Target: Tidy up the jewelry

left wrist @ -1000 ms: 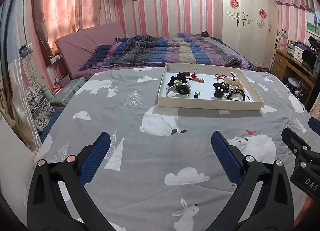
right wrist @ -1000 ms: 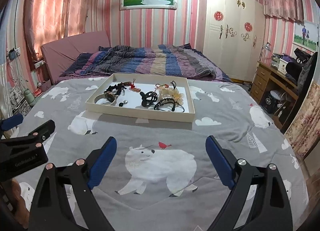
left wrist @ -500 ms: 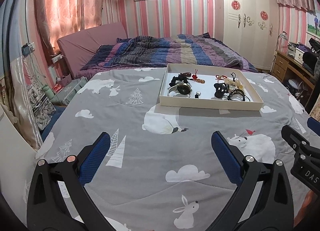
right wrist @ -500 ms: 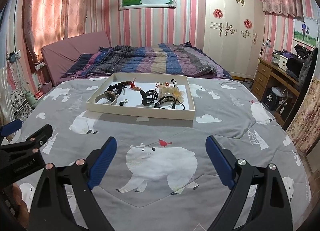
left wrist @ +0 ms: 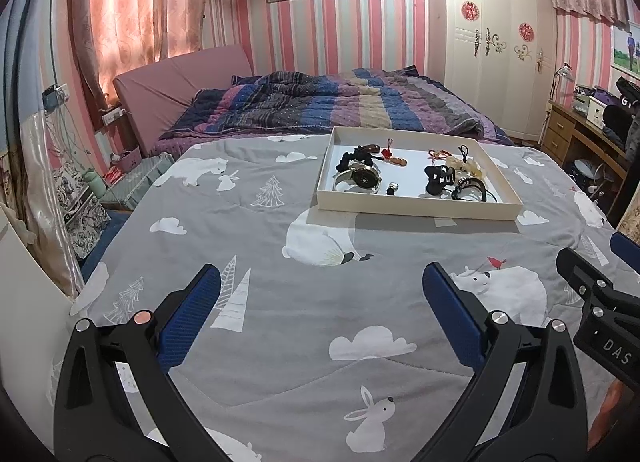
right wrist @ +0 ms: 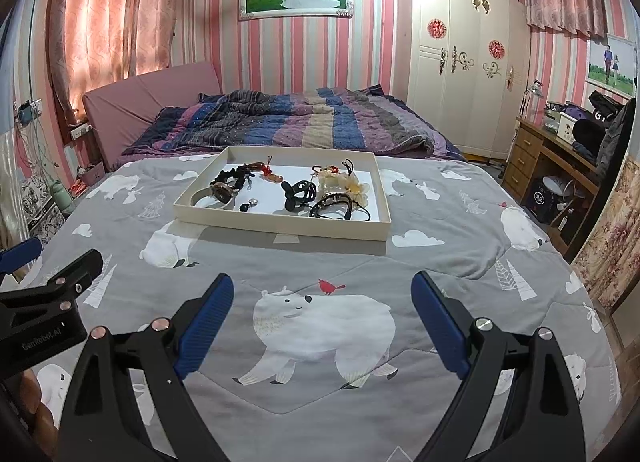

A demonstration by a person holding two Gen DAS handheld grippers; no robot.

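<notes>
The jewelry sits in a shallow cream tray (right wrist: pixel 280 227) resting on the grey bedspread (right wrist: pixel 320 262), well ahead of both grippers and farther up the bed. Both pairs of jaws stand spread wide with nothing between them, only the bear-print cover below.

From the right gripper (right wrist: pixel 322 300) the tray lies ahead and slightly left, so a nearly straight reach would meet its near wall. From the left gripper (left wrist: pixel 321 289) the tray (left wrist: pixel 418 209) lies ahead and off to the right, which judges the right hand the better placed of the two.

The tray's long side runs left to right across the bed. Inside it, a watch (right wrist: pixel 221 192) lies at the near-left, a small ring (right wrist: pixel 253 202) just right of it, a black hair claw (right wrist: pixel 300 193) near the middle, and dark cord bracelets (right wrist: pixel 334 208) at the near-right with a pale flower piece (right wrist: pixel 352 184) behind them. The bracelets and claw look closest to the right gripper, the watch closest to the left. Any pick means going over the near wall and coming down from above.
</notes>
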